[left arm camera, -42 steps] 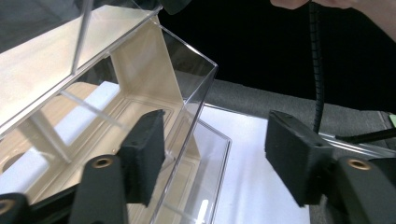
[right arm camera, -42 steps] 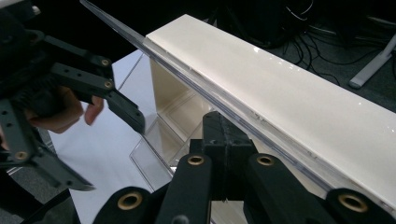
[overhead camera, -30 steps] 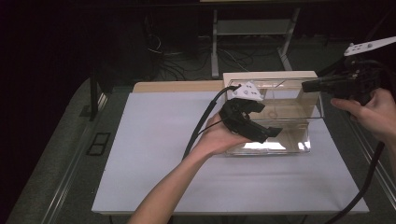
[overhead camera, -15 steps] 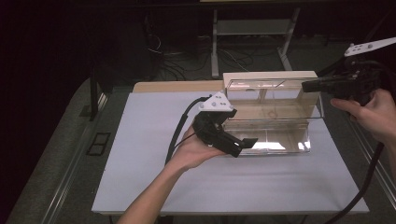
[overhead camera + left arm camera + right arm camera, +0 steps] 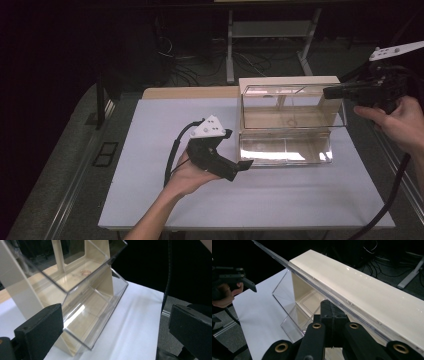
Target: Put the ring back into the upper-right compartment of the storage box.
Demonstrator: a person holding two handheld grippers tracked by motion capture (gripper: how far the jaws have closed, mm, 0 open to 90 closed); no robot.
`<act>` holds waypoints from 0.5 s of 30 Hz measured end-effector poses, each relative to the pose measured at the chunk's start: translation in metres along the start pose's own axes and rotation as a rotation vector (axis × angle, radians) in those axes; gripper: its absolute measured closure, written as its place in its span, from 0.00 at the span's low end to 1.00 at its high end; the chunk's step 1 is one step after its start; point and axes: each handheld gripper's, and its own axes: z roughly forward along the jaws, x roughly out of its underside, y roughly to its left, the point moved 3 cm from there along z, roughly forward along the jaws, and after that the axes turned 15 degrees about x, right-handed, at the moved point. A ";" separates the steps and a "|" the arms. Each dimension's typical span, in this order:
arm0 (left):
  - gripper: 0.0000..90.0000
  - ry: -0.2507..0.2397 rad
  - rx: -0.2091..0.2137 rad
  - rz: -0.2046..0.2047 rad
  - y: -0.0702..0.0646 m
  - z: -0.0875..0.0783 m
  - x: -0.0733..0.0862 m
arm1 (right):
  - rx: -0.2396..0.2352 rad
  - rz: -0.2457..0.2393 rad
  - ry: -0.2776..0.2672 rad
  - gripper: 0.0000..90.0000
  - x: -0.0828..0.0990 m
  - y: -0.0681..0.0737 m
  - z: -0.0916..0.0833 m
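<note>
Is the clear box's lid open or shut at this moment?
Open: the clear lid is raised above the box; the right hand-held gripper is shut at its edge.

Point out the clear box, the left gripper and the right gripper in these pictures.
clear box [image 5: 292,120]: high view, on its front wall.
left gripper [image 5: 245,166]: high view, at its open jaw tips.
right gripper [image 5: 330,92]: high view, at its shut jaw tips.

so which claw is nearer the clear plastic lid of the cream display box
Right. The right claw is at the clear plastic lid's right edge, jaws shut; the left claw hangs open, apart from it, off the box's front left.
</note>
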 end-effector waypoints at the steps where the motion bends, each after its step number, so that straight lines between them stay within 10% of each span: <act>1: 0.00 0.001 -0.003 -0.003 0.001 -0.001 0.003 | -0.001 0.000 -0.001 0.99 0.000 0.000 0.000; 15: 0.00 -0.040 -0.062 -0.079 0.019 -0.013 0.056 | -0.005 -0.003 -0.004 0.99 0.000 0.000 0.000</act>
